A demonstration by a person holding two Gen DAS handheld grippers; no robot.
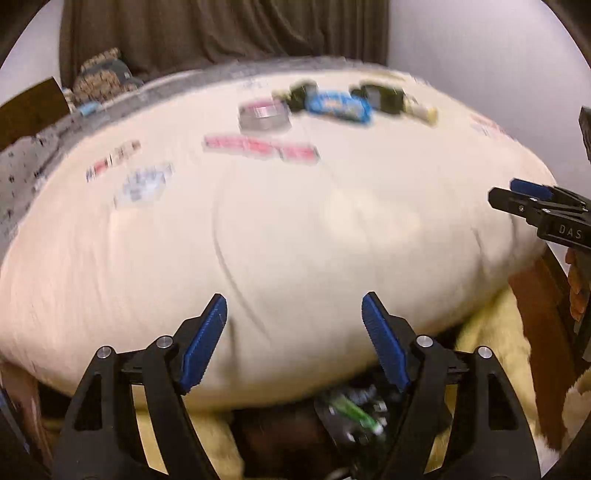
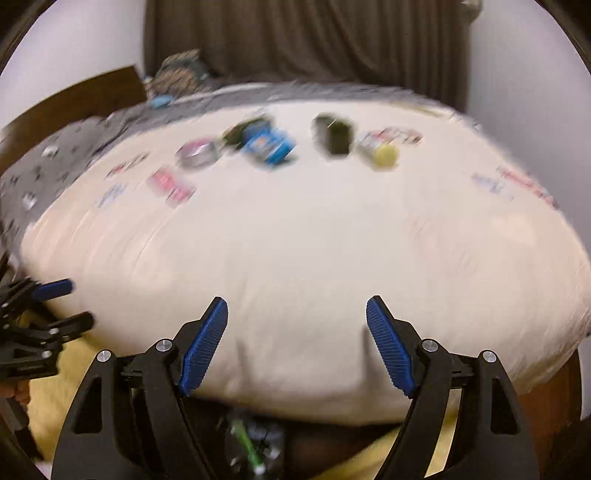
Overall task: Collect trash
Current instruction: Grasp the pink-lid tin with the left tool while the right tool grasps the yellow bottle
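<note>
Blurred trash lies along the far part of a cream duvet: a blue wrapper, a silver round tin, a pink strip wrapper, dark green packets and a yellow-ended piece. The right wrist view shows the same blue wrapper, tin, pink wrapper and green packet. My left gripper hovers open over the duvet's near edge, nothing between its pads. My right gripper is likewise open and holds nothing. Each appears at the other view's edge: right gripper, left gripper.
Below the bed's near edge sits a dark container holding something green, on yellow fabric. A brown headboard, grey patterned bedding and a dark curtain border the bed. Small flat wrappers lie at the left.
</note>
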